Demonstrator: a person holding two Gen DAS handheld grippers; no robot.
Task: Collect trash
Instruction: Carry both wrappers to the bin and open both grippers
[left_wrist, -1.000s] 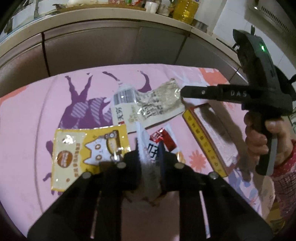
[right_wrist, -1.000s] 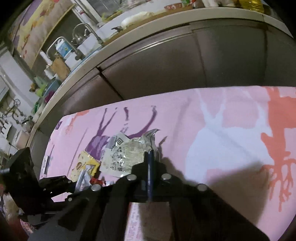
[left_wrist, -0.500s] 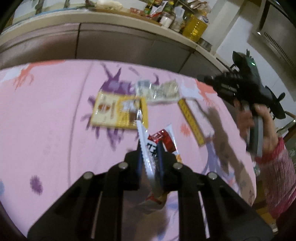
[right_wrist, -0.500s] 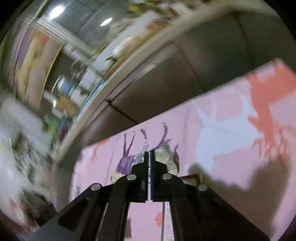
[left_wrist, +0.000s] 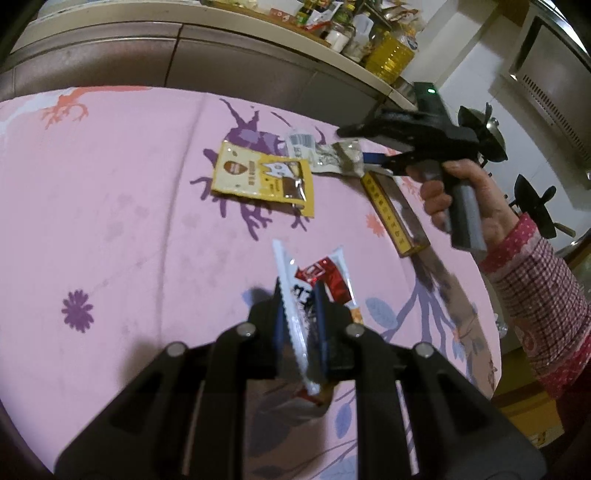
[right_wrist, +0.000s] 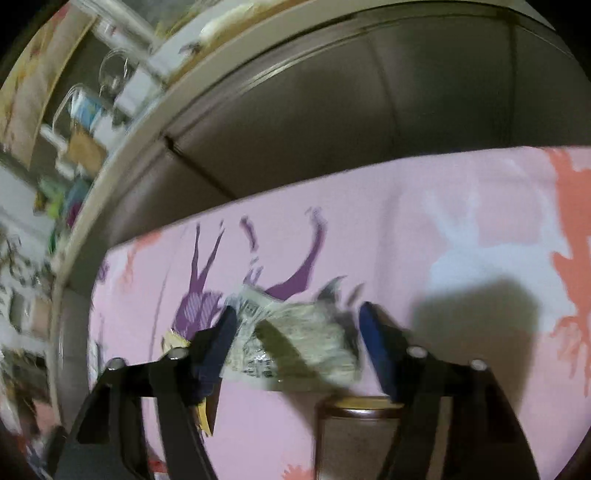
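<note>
My left gripper (left_wrist: 299, 314) is shut on a red and white snack wrapper (left_wrist: 321, 280) and holds it above the pink tablecloth (left_wrist: 129, 206). A yellow cat-print packet (left_wrist: 262, 181) lies flat farther off. A crumpled silver wrapper (left_wrist: 328, 158) lies beyond it. My right gripper (right_wrist: 295, 332) is open, with its fingers on either side of that silver wrapper (right_wrist: 295, 343). In the left wrist view the right gripper (left_wrist: 365, 144) hovers at the wrapper's right end.
A shallow brown tray with a yellow rim (left_wrist: 395, 206) lies on the cloth right of the wrappers; its rim (right_wrist: 365, 404) also shows under the right gripper. Brown cabinets (left_wrist: 184, 62) and a cluttered counter with bottles (left_wrist: 388, 55) stand behind the table.
My left gripper has lifted the red and white wrapper up and back from the other trash. My right gripper has opened and dropped over the silver wrapper.
</note>
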